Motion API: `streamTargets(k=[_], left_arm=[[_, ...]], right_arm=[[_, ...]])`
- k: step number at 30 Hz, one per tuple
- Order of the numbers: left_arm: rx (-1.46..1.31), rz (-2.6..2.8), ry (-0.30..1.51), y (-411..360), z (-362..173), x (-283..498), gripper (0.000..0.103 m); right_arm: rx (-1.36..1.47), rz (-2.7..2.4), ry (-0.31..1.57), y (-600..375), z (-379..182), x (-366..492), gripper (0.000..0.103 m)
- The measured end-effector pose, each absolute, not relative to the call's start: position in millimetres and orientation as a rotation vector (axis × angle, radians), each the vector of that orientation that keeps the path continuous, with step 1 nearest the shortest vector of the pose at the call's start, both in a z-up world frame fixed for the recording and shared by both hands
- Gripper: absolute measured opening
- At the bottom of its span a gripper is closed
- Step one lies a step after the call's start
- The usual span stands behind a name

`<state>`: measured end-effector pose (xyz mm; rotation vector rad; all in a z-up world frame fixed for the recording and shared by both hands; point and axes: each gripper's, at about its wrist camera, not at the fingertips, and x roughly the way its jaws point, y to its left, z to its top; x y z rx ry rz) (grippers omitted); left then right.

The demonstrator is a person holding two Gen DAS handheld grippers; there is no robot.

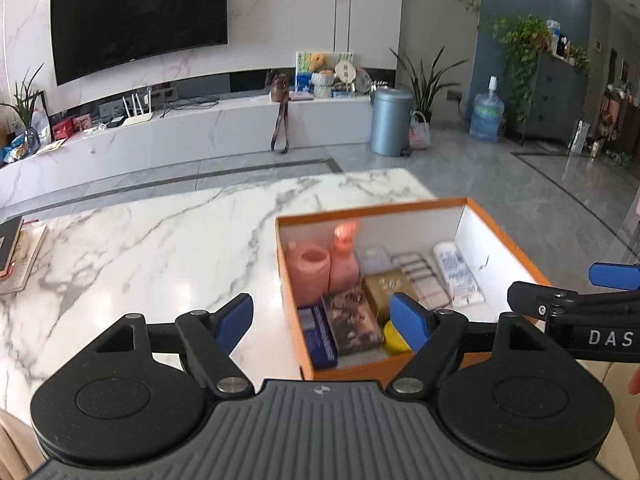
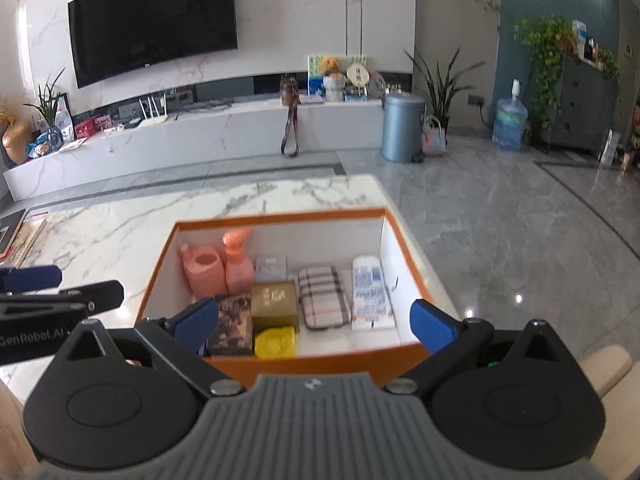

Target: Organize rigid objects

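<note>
An orange box [image 1: 372, 210] [image 2: 280, 216] with white inner walls stands on the marble table [image 1: 140, 248]. Inside it are a pink container [image 2: 202, 274], a pink pump bottle [image 2: 238, 264], a gold box [image 2: 274, 304], a plaid pouch [image 2: 324, 296], a white printed tube [image 2: 370, 292], a dark patterned box [image 1: 352, 320], a blue box [image 1: 318, 336] and a yellow round piece [image 2: 274, 342]. My left gripper [image 1: 322, 320] is open over the box's near left corner, holding nothing. My right gripper [image 2: 316, 324] is open above the box's near edge, also holding nothing.
A stack of books [image 1: 16, 252] lies at the table's left edge. Beyond the table are grey floor, a TV console and a blue-grey bin [image 1: 390, 120]. A beige chair edge [image 2: 608, 368] shows at the lower right.
</note>
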<state>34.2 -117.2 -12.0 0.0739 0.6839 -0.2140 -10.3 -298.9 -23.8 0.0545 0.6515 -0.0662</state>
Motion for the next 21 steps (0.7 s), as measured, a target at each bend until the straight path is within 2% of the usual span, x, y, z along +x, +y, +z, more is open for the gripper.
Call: streamTargets(k=[8,21], left_arm=[[0.056,-0.164,0.707,-97.0,-25.1,14.4,0.092],[0.012,-0.134,0.744,-75.5,-32.9,15.7,0.092]], right_arm=[[0.061,-0.079,0.721,-291.6,-46.0,-13.4,0.101],[0.013,-0.054,0.741,-269.0,-49.3,-12.1,0.101]])
